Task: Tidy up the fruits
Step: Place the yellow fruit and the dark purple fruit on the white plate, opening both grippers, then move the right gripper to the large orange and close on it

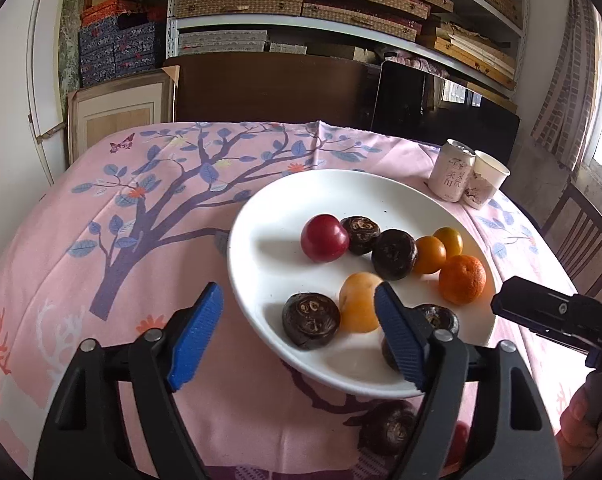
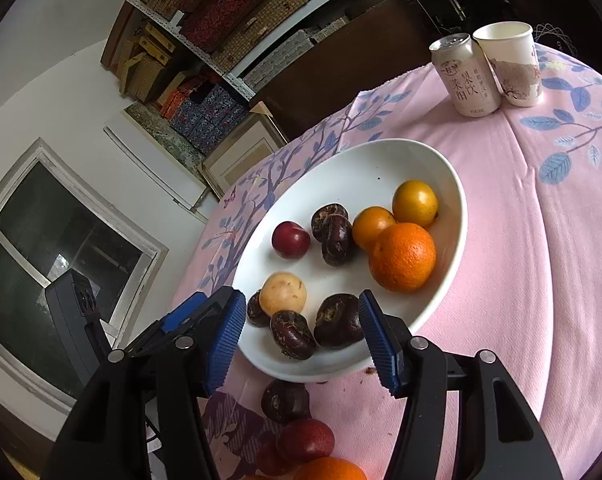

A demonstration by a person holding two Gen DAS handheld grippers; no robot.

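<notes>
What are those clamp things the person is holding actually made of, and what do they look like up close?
Both look alike. The left gripper and the right gripper each have two chunky black arms, seemingly plastic, joined with round silver pivot pins. Each finger ends in a bright blue pad with fine ribbing. No cables or sleeves are visible.

Hidden and cut-off fruit

The left gripper's (image 1: 299, 336) pad covers part of a chestnut (image 1: 437, 322) on the plate (image 1: 261, 240). Below the plate, an orange (image 2: 329, 470) is cut off by the picture's edge, and a plum (image 2: 305, 440) half hides another red fruit.
</notes>
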